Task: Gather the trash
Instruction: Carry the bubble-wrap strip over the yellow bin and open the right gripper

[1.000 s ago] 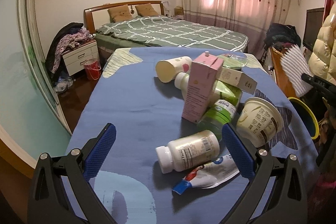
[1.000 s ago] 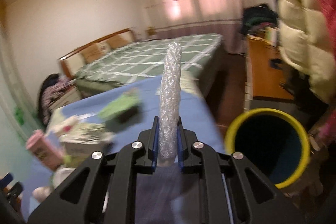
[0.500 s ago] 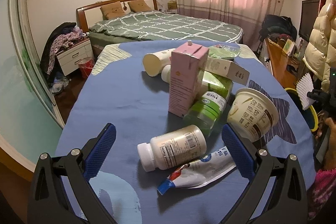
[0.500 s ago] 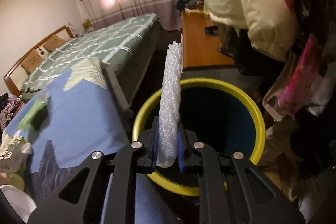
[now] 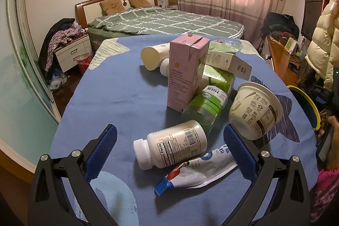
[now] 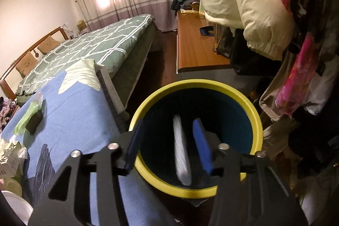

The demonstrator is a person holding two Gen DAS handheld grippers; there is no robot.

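My right gripper (image 6: 169,143), clenched on the wrap (image 6: 181,151) a second ago, is opening; it drops, blurred, into the bin (image 6: 257,120). Left gripper (image 5: 169,151) gapes, empty, over the bottle (image 5: 171,146).

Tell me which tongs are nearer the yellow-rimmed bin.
Right. The right tongs hang right over the yellow-rimmed bin, opening, bubble wrap loose between them. The left tongs sit over the table's white bottle.
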